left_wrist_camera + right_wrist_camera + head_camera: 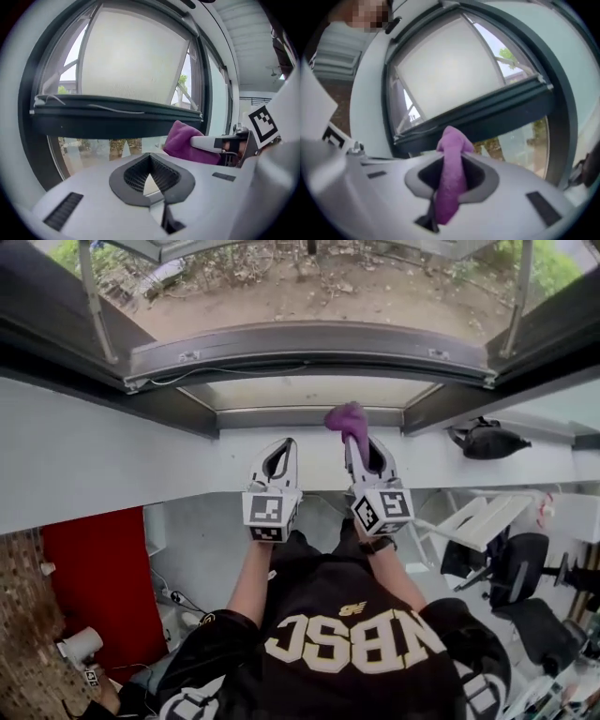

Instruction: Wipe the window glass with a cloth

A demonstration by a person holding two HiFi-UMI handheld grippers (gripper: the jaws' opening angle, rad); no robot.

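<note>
A purple cloth [345, 418] sticks up from my right gripper [361, 454], which is shut on it just below the window's dark frame [309, 343]. In the right gripper view the cloth [452, 173] runs pinched between the jaws of the right gripper [452, 157], with the tilted window glass [450, 65] ahead. My left gripper [278, 462] is held beside it, a little to the left, shut with nothing in it. The left gripper view shows the left gripper [150, 157] with its tips together, the cloth [187, 140] to the right and the pale glass [131, 56] above.
A white sill and wall [94, 456] run across below the window. A black object [487, 440] lies on the sill at the right. Below are a red panel [94, 568], black office chairs [516, 587] and the person's black shirt [356, 634].
</note>
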